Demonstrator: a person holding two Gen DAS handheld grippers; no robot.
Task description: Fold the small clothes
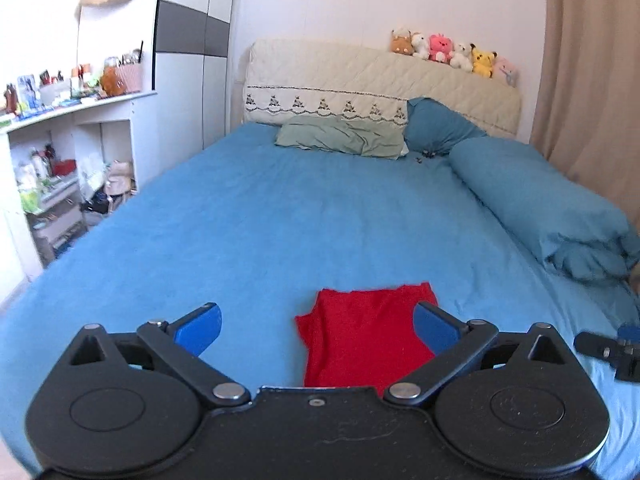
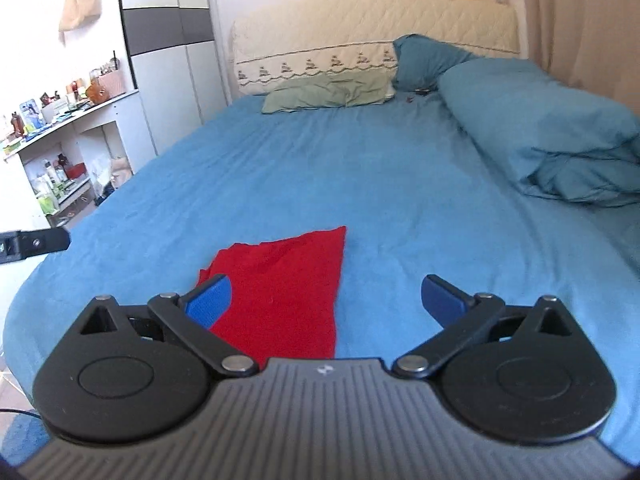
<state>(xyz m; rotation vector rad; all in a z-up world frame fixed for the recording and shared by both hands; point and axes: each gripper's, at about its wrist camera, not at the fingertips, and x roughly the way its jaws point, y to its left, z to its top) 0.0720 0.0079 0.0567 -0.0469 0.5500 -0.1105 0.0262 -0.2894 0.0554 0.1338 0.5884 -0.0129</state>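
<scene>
Left gripper spread wide, empty, above red cloth lying folded on bed; right gripper likewise wide, empty

Soft, even daylight fills both views, brightest on the wall above the headboard. Shadows are faint. Fisheye bending curves the wardrobe and the curtain, corners go dark, and the shelf clutter looks soft.
</scene>
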